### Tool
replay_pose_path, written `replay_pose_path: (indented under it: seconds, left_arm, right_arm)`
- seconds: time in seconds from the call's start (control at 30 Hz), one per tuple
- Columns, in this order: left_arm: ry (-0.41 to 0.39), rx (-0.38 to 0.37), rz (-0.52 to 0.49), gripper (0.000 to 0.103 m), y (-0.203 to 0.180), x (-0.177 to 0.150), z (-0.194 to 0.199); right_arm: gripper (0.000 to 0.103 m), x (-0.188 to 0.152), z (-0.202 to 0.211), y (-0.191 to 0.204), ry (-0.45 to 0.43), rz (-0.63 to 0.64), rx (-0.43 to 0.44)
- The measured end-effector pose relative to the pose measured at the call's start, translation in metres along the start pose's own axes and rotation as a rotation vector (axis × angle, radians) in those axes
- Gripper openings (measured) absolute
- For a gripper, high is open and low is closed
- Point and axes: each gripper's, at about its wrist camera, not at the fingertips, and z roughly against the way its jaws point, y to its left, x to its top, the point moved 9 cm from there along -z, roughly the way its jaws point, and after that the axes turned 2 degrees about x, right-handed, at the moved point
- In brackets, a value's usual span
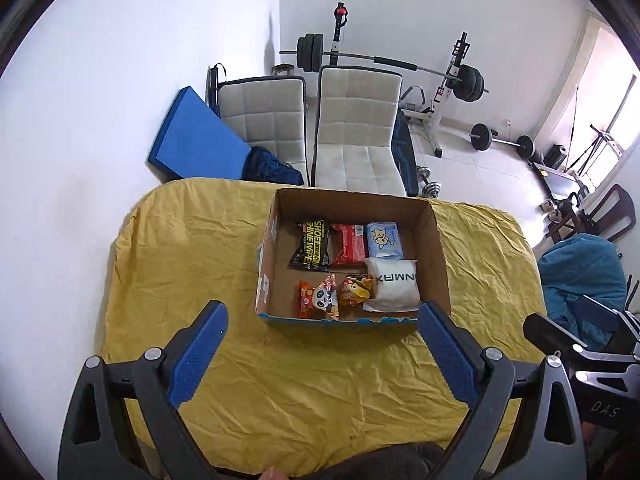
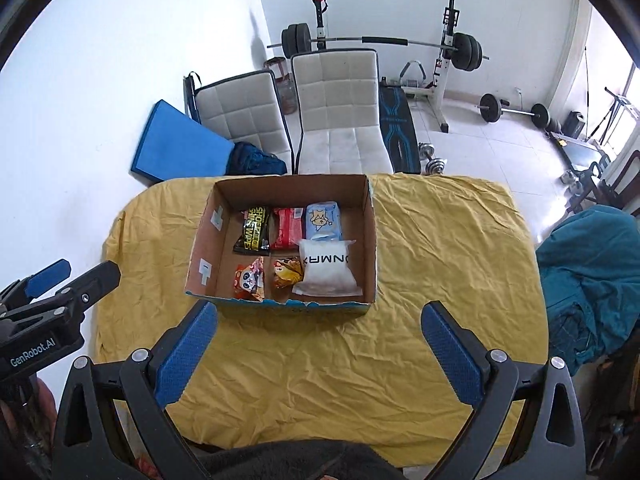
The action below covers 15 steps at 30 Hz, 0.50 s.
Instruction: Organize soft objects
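Observation:
An open cardboard box [image 1: 438,252] [image 2: 370,240] sits on the yellow cloth. Inside lie a black shoe-wipes pack [image 1: 311,249] [image 2: 251,230], a red pack [image 1: 349,243] [image 2: 286,227], a light-blue tissue pack [image 1: 384,239] [image 2: 323,221], a white pouch [image 1: 394,285] [image 2: 328,272], a panda snack bag [image 1: 320,299] [image 2: 250,280] and an orange snack bag [image 1: 356,289] [image 2: 286,272]. My left gripper [image 1: 322,320] hangs open just before the box's near wall, holding nothing. My right gripper [image 2: 320,322] is open too, equally near, and the left gripper [image 2: 60,284] shows at the right wrist view's left edge.
The table under the yellow cloth [image 1: 192,248] [image 2: 440,248] has wrinkled bare areas on both sides of the box. Two white chairs [image 1: 356,128] [image 2: 340,112] stand behind it. A blue mat [image 1: 196,140], weight bench and barbells fill the room beyond. Teal fabric [image 2: 588,264] lies right.

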Motion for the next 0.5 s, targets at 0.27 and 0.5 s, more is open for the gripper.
replay_pose_path:
  seconds: [0.27, 0.5]
  left_arm:
    - [-0.013, -0.005, -0.006, 0.097, -0.004, -0.006, 0.016]
    - [-0.023, 0.007, -0.002, 0.097, -0.004, -0.007, 0.018]
  right_arm:
    - [0.103, 0.005, 0.023, -0.007, -0.043, -0.011, -0.039]
    - [0.103, 0.003, 0.022, -0.008, -0.030, -0.017, -0.036]
